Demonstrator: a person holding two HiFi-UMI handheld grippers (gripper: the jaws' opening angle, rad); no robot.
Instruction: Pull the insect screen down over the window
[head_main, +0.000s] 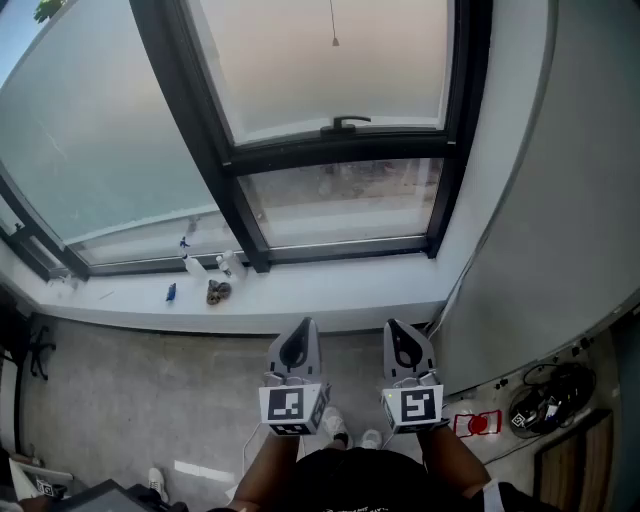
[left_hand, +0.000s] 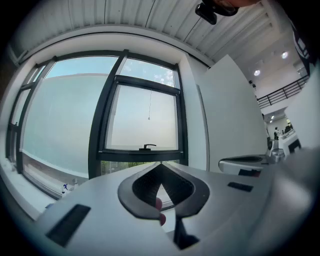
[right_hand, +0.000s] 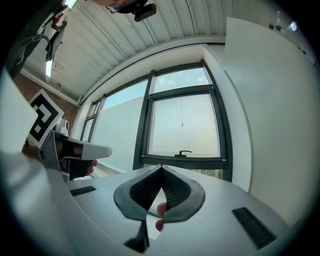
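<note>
A dark-framed window (head_main: 340, 150) fills the wall ahead, and its right sash carries a black handle (head_main: 344, 123). A thin pull cord (head_main: 334, 30) with a small bead hangs in front of the upper pane; the screen itself is not visible. The cord (left_hand: 149, 105) and handle (left_hand: 147, 147) show in the left gripper view, and again as cord (right_hand: 182, 112) and handle (right_hand: 185, 153) in the right gripper view. My left gripper (head_main: 305, 323) and right gripper (head_main: 392, 324) are held side by side, low and well short of the window. Both are shut and empty, with left gripper (left_hand: 160, 164) and right gripper (right_hand: 161, 167) each pointing at the sash.
The white sill (head_main: 330, 295) holds spray bottles (head_main: 190, 265) and small items at the left. A white partition wall (head_main: 560, 200) rises at the right. Cables (head_main: 545, 400) and a red object (head_main: 478, 423) lie on the floor beside it. The person's shoes (head_main: 335, 425) stand below the grippers.
</note>
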